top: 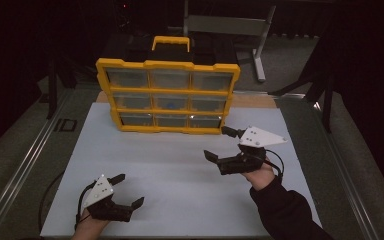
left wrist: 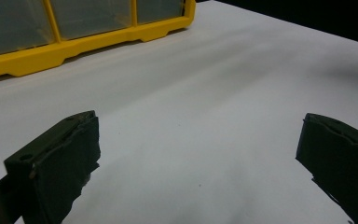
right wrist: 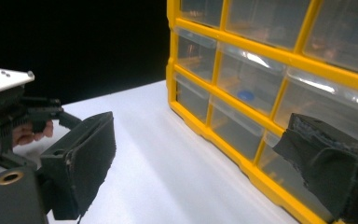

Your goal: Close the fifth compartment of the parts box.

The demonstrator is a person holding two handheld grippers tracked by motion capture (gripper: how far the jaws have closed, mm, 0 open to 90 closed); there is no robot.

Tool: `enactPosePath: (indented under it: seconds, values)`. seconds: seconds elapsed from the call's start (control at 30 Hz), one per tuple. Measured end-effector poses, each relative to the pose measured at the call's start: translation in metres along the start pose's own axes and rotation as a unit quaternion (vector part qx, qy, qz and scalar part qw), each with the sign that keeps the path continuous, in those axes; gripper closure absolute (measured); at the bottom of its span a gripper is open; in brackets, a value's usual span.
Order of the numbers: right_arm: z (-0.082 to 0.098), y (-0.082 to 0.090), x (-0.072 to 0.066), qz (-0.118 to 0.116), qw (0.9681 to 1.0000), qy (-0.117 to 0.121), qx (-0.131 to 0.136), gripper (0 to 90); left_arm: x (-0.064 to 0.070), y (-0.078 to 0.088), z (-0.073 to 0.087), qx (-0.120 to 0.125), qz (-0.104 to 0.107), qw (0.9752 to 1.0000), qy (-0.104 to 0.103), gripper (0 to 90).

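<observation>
Drawer cabinet (top: 168, 95) at mat (top: 180, 200) back; claws before it.

A lab or workshop — a white work board (top: 180, 165) on a metal-railed bench (top: 25, 165), dark curtained surroundings, a yellow parts organizer (top: 168, 96), a metal stand (top: 257, 45) behind.

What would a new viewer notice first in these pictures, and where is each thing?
The yellow organizer with its nine clear drawers stands upright at the far side of the white table; something small and blue shows in its middle drawer. Nearer the person, the right gripper is open near the organizer's lower right corner, and the left gripper is open over bare table.
</observation>
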State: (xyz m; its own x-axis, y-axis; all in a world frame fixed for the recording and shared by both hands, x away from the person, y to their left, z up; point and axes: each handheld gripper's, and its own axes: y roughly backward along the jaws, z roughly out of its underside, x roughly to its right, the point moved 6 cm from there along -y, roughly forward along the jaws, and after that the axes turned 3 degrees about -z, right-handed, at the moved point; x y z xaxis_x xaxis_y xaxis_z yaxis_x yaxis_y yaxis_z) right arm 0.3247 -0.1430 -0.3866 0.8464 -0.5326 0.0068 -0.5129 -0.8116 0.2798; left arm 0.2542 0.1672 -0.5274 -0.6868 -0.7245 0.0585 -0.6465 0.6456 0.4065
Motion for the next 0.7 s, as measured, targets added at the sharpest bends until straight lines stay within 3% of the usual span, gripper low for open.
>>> enactPosePath:
  seconds: [0.7]
  values:
    - [0.072,0.034,0.011,0.033,0.9991,-0.022,-0.014,9.4,0.0,0.0,0.0,0.0,0.0,1.0,-0.001,0.0]
